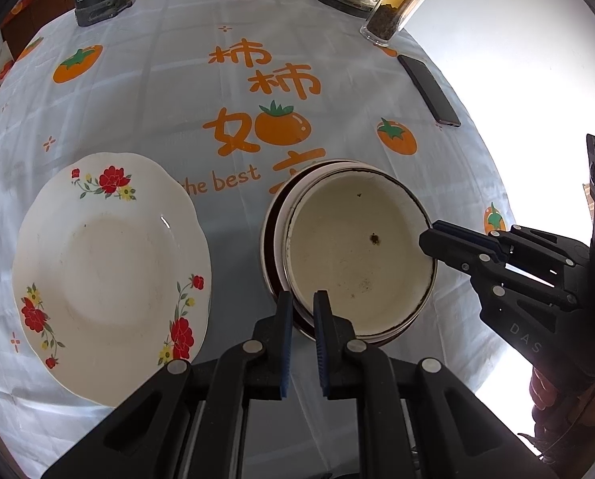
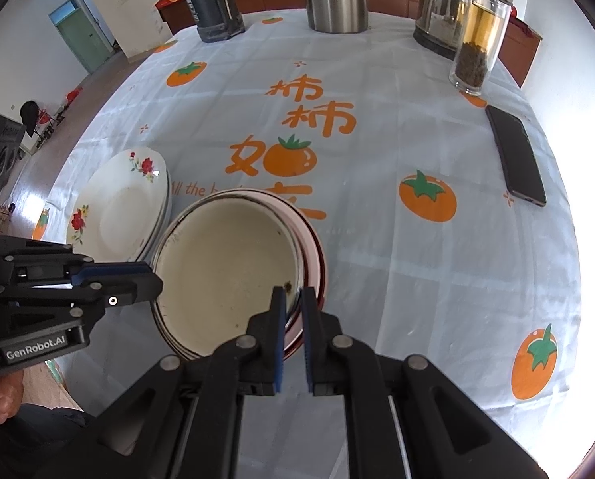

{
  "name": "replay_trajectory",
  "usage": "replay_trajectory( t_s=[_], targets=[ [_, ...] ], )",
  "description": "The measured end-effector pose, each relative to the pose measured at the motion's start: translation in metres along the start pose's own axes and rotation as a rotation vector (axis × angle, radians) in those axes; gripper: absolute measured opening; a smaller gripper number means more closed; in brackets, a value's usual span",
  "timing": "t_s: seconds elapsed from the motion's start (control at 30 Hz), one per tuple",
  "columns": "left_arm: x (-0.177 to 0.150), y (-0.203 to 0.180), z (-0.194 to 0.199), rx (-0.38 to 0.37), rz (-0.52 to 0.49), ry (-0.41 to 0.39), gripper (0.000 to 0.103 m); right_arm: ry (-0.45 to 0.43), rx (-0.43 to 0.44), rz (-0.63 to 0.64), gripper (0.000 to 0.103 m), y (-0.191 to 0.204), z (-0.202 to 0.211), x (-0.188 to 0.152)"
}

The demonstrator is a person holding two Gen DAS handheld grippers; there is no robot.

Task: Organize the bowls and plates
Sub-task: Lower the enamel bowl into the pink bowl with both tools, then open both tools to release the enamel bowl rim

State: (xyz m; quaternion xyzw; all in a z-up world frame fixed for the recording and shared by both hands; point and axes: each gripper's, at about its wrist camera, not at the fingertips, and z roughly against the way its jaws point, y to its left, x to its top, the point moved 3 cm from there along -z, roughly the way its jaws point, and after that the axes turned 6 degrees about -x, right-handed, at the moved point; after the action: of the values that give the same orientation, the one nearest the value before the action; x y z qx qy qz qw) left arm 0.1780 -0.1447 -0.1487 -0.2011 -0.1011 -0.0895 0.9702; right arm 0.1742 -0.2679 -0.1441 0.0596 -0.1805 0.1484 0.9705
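Enamel bowl (image 1: 357, 247) sits nested atop the bowl stack (image 1: 273, 239), beside the floral plate (image 1: 110, 271). Left gripper (image 1: 302, 311) and right gripper (image 2: 293, 303) both clamp its rim on opposite sides. Keep it level, lift evenly, avoid dragging lower bowls.
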Motion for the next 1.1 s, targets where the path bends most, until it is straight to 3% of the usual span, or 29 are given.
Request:
replay_trajectory(
  t_s=[1.1],
  targets=[
    [0.0005,0.0009,0.0019,0.016,0.007,-0.005,0.012,-0.007,-0.010,0.016,0.009,0.0022,-0.0011,-0.0004]
  ],
)
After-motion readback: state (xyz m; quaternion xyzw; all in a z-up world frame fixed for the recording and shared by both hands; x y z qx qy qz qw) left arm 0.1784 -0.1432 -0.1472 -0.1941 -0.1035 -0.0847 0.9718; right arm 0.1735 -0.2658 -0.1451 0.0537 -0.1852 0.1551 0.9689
